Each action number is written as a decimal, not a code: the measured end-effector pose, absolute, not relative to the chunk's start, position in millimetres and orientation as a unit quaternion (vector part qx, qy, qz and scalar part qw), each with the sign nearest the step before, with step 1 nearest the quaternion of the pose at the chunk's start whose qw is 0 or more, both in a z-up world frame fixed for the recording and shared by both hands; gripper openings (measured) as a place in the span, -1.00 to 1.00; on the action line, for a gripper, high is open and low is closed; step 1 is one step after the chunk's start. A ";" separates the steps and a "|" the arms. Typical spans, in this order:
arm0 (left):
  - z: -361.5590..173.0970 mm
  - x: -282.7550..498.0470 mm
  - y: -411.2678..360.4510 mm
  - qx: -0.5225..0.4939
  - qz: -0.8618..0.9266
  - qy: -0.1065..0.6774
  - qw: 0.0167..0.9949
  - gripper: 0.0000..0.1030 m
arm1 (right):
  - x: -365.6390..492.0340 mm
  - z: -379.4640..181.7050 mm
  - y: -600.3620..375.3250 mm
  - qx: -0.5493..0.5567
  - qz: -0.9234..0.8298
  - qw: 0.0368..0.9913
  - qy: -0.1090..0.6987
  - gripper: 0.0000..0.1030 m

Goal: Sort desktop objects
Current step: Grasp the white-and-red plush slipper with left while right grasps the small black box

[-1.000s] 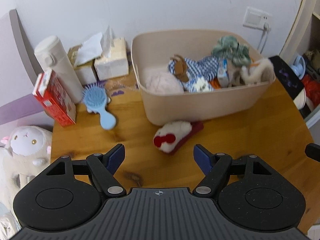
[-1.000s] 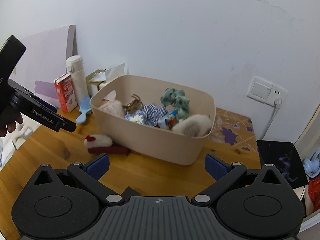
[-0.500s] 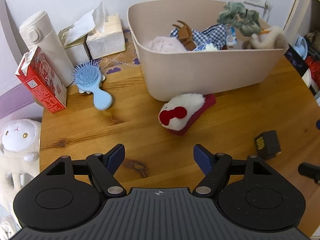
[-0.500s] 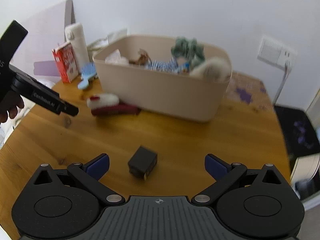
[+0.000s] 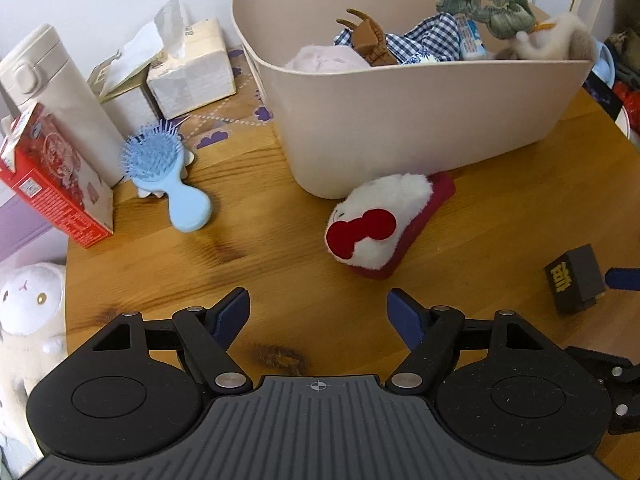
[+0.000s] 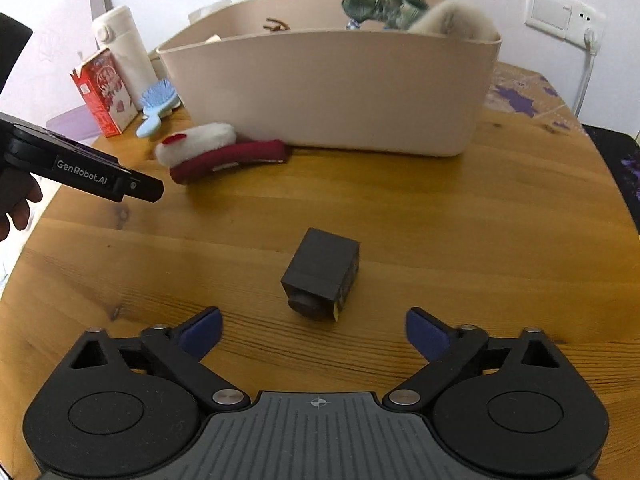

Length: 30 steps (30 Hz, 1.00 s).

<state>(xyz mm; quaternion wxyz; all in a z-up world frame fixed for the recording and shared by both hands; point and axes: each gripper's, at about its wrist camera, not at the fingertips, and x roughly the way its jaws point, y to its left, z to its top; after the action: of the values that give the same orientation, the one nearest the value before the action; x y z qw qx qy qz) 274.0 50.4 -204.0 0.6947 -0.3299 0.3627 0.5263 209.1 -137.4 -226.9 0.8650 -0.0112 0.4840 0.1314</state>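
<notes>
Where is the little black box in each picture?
Left wrist view: small black cardboard box at far right, on the wooden table.
Right wrist view: centre, just ahead of the fingers.
Shared landmark: beige plastic bin behind it in both.

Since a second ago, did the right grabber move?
Yes. The right gripper came down toward the table: the beige bin now sits higher in its view, and the small black box lies just ahead of its closing jaws.
</notes>
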 end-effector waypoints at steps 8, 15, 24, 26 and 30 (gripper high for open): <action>-209.6 279.5 60.1 -0.335 0.516 0.359 0.702 0.49 | 216.0 -233.0 -129.5 -0.025 0.114 0.875 0.470 0.43; -209.4 290.3 68.1 -0.338 0.506 0.351 0.711 0.49 | 227.4 -230.8 -135.1 -0.043 0.106 0.882 0.458 -0.29; -208.3 305.9 80.4 -0.350 0.505 0.346 0.709 0.49 | 248.7 -232.9 -144.4 -0.054 0.114 0.888 0.443 -0.34; -208.4 308.8 82.4 -0.354 0.503 0.343 0.710 0.49 | 254.0 -233.1 -147.8 -0.055 0.112 0.889 0.442 -0.35; -211.4 313.8 86.3 -0.358 0.507 0.341 0.706 0.49 | 266.0 -234.2 -153.0 -0.054 0.110 0.890 0.438 -0.35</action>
<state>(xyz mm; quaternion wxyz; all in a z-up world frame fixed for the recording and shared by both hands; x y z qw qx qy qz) 313.8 86.3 -211.4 0.7060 -0.3579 0.3413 0.5069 266.0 -153.0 -234.2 0.8904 -0.0538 0.4383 0.1103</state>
